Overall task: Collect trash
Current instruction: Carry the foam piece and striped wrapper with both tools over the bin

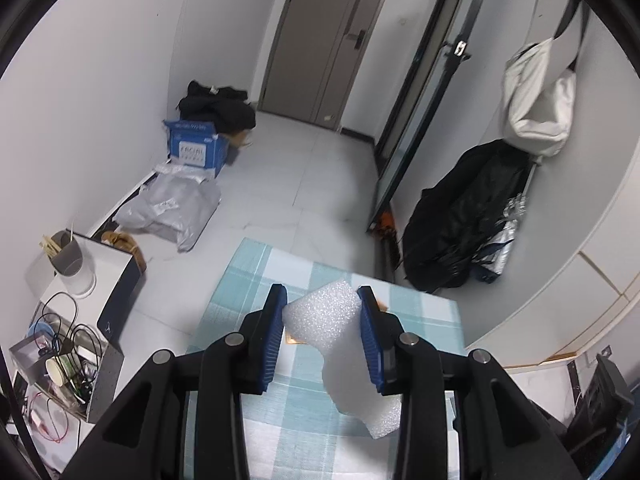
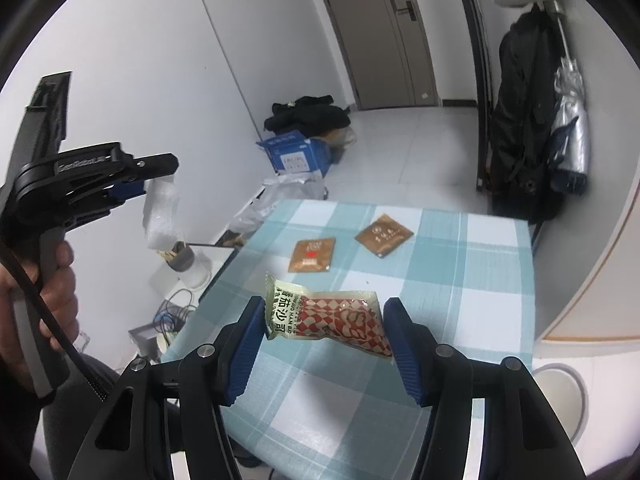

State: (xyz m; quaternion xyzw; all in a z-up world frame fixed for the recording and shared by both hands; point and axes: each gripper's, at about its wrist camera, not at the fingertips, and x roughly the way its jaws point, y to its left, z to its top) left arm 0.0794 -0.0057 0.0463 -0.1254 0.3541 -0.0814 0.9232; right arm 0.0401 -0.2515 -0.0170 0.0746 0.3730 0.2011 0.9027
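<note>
The left hand-held gripper pinches a piece of white foam between its blue pads, lifted clear above the checked bench, apparently so it can be carried off as trash. From the right wrist view it hangs out to the side of the bench, the person's hand gripping the handle.

The right hand-held gripper holds a sauce packet across its length, raised off the cloth; whether the pads squeeze it firmly is hard to tell, but it looks held.

Two brown sachets lie flat farther along the bench, uncollected, likely next.
</note>
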